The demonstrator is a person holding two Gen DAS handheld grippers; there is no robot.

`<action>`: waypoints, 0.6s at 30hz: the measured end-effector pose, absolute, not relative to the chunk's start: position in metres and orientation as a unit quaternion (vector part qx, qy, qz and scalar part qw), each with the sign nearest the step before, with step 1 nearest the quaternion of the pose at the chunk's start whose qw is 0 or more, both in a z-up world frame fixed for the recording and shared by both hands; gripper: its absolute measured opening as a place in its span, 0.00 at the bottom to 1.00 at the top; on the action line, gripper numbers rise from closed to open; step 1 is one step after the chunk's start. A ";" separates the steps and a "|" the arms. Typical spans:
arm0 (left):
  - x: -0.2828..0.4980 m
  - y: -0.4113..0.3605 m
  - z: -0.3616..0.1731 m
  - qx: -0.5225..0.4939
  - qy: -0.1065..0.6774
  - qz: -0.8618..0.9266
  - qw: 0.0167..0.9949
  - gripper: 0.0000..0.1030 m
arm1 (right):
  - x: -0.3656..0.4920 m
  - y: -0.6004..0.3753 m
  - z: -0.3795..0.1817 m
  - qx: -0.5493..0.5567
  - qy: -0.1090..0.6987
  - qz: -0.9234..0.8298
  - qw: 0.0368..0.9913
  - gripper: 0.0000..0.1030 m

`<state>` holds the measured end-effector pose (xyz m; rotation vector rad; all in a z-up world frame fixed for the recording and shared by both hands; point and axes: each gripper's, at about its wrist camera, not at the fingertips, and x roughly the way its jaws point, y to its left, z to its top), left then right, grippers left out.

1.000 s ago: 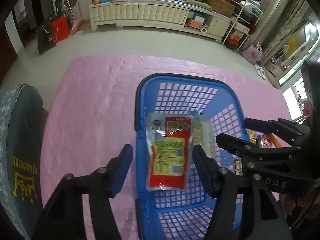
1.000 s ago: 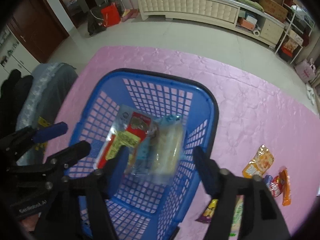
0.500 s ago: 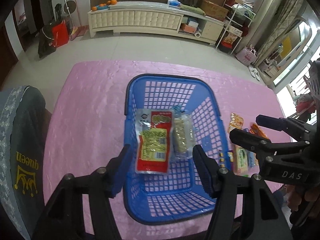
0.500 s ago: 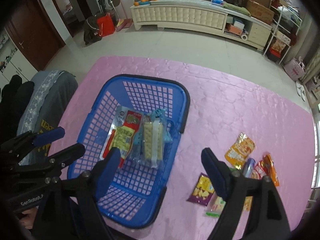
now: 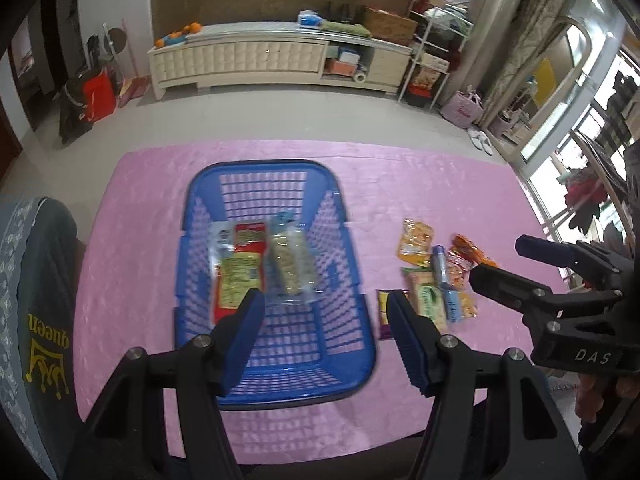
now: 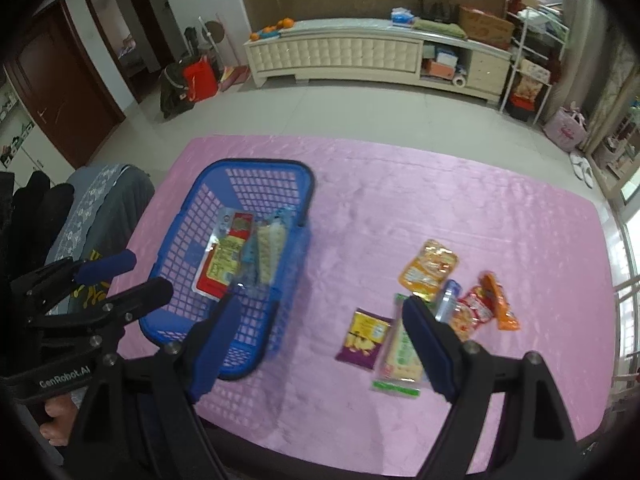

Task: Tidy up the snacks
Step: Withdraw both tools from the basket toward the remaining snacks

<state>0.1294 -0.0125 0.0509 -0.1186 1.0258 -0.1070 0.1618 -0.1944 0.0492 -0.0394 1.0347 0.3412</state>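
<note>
Both tools gape empty: left tool (image 5: pixel 326 334) over basket (image 5: pixel 362 354) holding two packs, right tool (image 6: pixel 320 346) toward loose snacks (image 6: pixel 430 266) awaiting pickup.

From my seat, the purple snack packet (image 5: pixel 383 314) beside the blue basket (image 5: pixel 352 248) sat half hidden behind my left gripper's finger (image 5: pixel 408 336); print on every wrapper stayed too small to read.
</note>
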 end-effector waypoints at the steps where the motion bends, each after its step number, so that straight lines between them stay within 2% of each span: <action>1: 0.129 -0.020 0.051 -0.050 0.490 -0.052 0.869 0.59 | 0.159 -0.203 0.050 -0.016 0.491 0.158 0.857 0.83; 4: 0.130 -0.046 0.050 -0.026 0.489 -0.047 0.871 0.72 | 0.154 -0.224 0.050 -0.004 0.487 0.154 0.860 0.83; 12: 0.138 -0.094 0.041 -0.027 0.484 -0.065 0.872 0.72 | 0.143 -0.273 0.039 -0.009 0.474 0.121 0.872 0.83; 18: 0.144 -0.118 0.023 -0.064 0.498 -0.076 0.862 0.72 | 0.149 -0.318 0.019 0.075 0.494 0.125 0.857 0.83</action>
